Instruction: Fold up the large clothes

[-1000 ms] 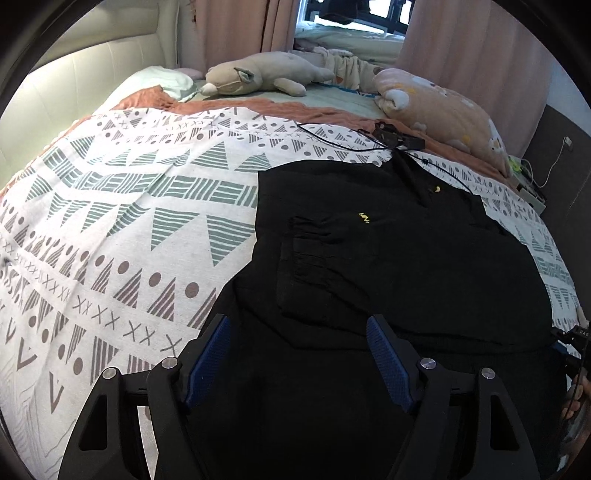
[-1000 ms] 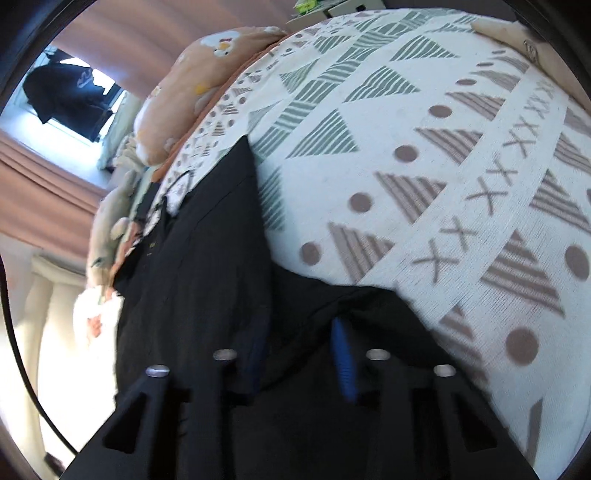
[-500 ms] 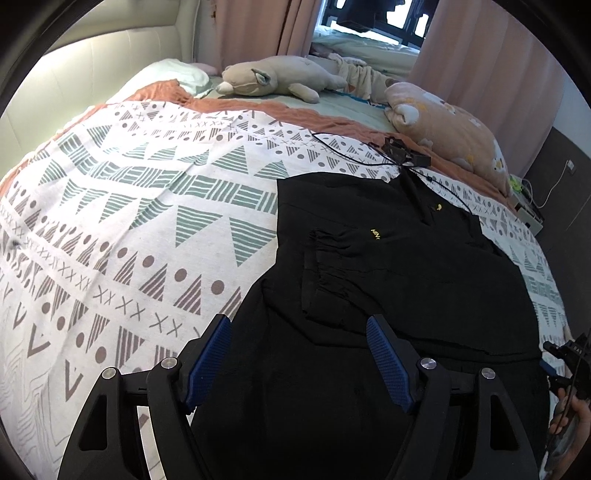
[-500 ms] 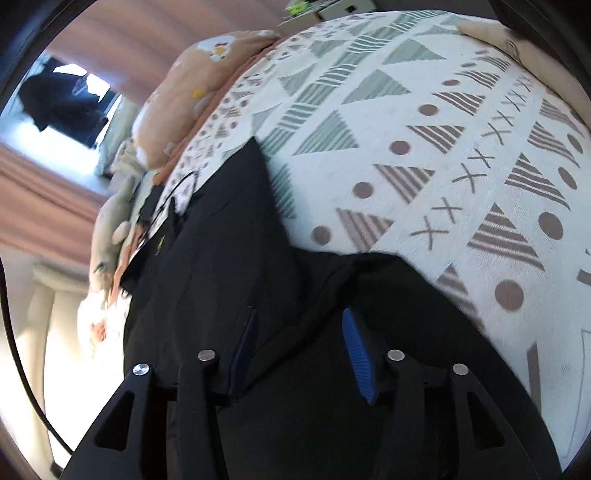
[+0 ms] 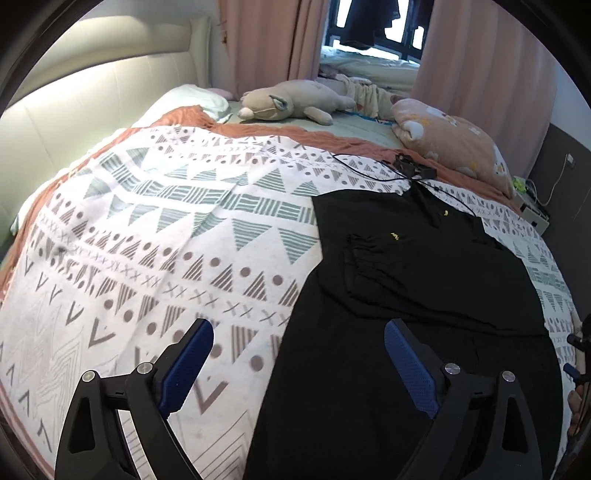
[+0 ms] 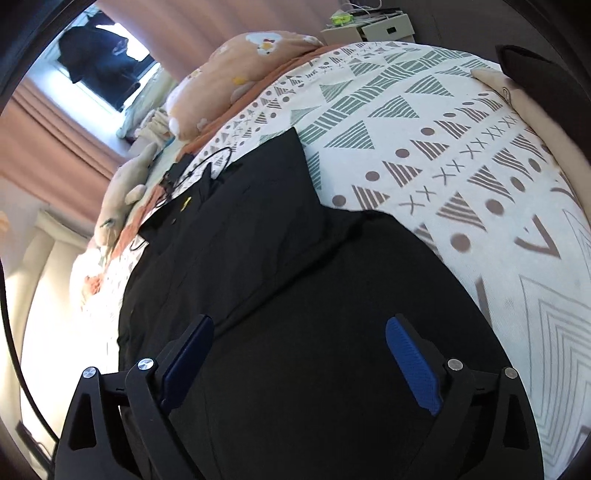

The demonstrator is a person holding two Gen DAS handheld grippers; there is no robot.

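Observation:
A large black garment [image 5: 417, 280] with small yellow marks lies flat on the patterned bedspread [image 5: 166, 236], its sleeves folded in over the body. My left gripper [image 5: 297, 365] is open and empty above the garment's near left edge. The garment also shows in the right wrist view [image 6: 280, 266]. My right gripper [image 6: 297, 363] is open and empty above the garment's lower part. The right gripper's tip shows at the right edge of the left wrist view [image 5: 576, 354].
A beige plush animal [image 5: 291, 101] and a peach plush pillow [image 5: 450, 144] lie at the far side. A black cable and device [image 5: 406, 168] rest by the garment's collar. A padded headboard [image 5: 85, 110] is at left; a bedside cabinet [image 6: 373, 27] stands beyond the bed.
My right gripper opened wide and let go of the black cloth. Both grippers pulled back and up from the garment; the left one shifted left over the bedspread edge.

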